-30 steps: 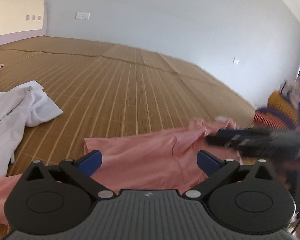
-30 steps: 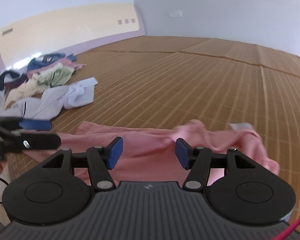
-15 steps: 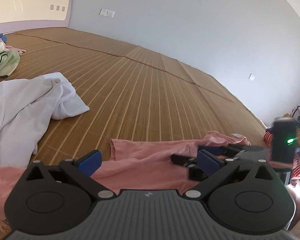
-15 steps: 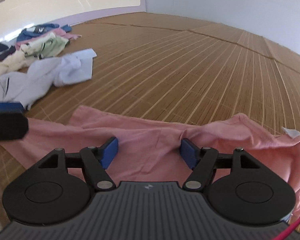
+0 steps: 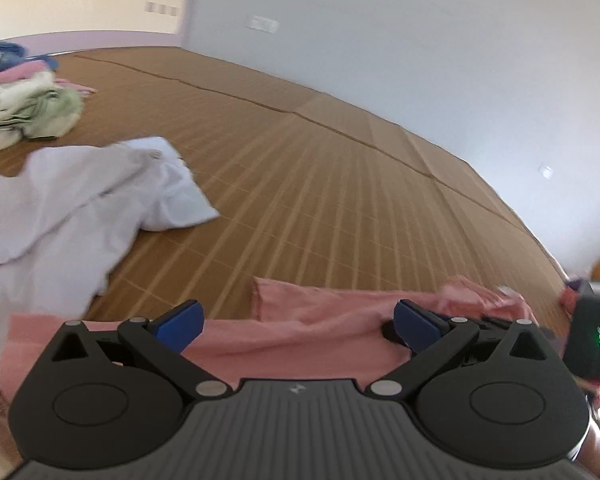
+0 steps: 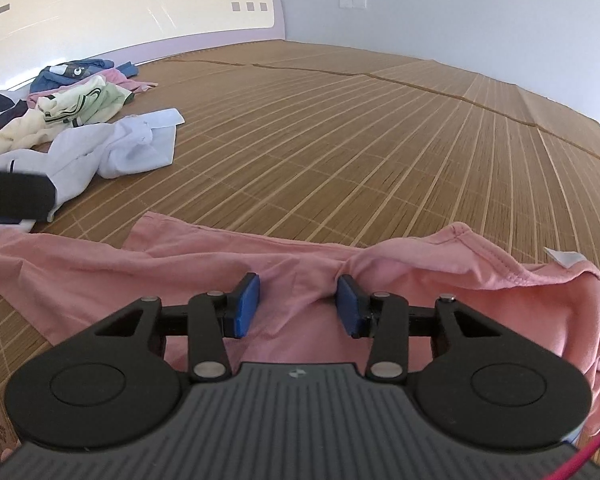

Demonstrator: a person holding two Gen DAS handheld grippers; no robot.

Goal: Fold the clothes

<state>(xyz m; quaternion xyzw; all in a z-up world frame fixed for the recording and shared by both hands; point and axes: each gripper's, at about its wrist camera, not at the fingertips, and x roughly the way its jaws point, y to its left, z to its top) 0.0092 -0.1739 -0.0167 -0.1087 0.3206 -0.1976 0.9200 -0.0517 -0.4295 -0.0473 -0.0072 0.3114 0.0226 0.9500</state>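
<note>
A pink shirt (image 6: pixel 140 264) lies rumpled across the near edge of the bamboo mat (image 6: pixel 340 128), its collar and white tag at the right. It also shows in the left wrist view (image 5: pixel 320 320). My right gripper (image 6: pixel 298 304) is open, its blue pads low over a raised fold of the pink cloth near the collar. My left gripper (image 5: pixel 298 320) is wide open and empty just above the shirt's left part. The right gripper's body shows at the right edge of the left wrist view.
A white shirt (image 6: pixel 112 148) lies crumpled to the left of the pink one, also in the left wrist view (image 5: pixel 72 208). A pile of mixed clothes (image 6: pixel 72 92) sits further back left by the wall. The mat stretches to the walls.
Both grippers have dropped closer to the pink shirt. The left view has swung left, bringing the white shirt and the pile in. The right jaws have opened a little wider around the fold.
</note>
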